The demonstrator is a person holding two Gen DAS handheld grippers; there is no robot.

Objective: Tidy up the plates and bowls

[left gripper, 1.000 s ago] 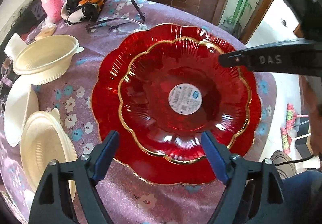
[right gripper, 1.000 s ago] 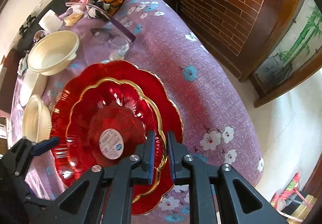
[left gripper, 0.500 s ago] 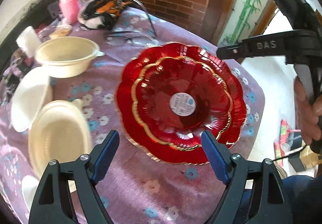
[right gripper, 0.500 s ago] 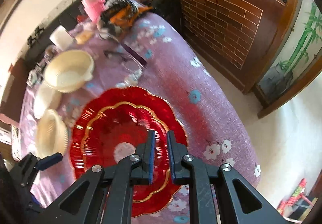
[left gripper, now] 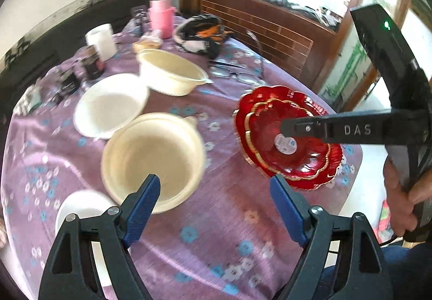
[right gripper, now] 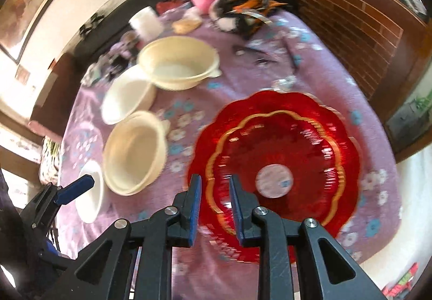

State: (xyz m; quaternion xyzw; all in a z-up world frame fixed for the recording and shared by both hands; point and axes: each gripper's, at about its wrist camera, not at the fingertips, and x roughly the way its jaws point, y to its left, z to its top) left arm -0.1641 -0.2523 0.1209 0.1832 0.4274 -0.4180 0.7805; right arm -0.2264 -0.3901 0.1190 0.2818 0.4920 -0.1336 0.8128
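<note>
Two stacked red scalloped plates with gold rims (left gripper: pixel 286 138) (right gripper: pixel 278 165) lie at the right of the purple flowered table. A cream bowl (left gripper: pixel 152 161) (right gripper: pixel 135 151) sits in the middle, a white bowl (left gripper: pixel 110 104) (right gripper: pixel 127 95) behind it, another cream bowl (left gripper: pixel 171 72) (right gripper: pixel 178 62) farther back, and a small white bowl (left gripper: pixel 83 208) (right gripper: pixel 90 193) at the near left. My left gripper (left gripper: pixel 216 197) is open and empty above the near table, between the cream bowl and the plates. My right gripper (right gripper: pixel 214 192) is slightly open and empty above the plates' near left edge.
At the back stand a pink flask (left gripper: pixel 162 16), a white cup (left gripper: pixel 101 39), dark jars (left gripper: pixel 91 64), a black and orange bundle (left gripper: pixel 205 33) and glasses (left gripper: pixel 237 73). A brick-patterned wooden panel (right gripper: pixel 345 16) runs behind the table. The table's edge drops off at right.
Both grippers have pulled back and up from the plates, and the views swung left onto the bowls. The right jaws have parted a little. The plates stay stacked.
</note>
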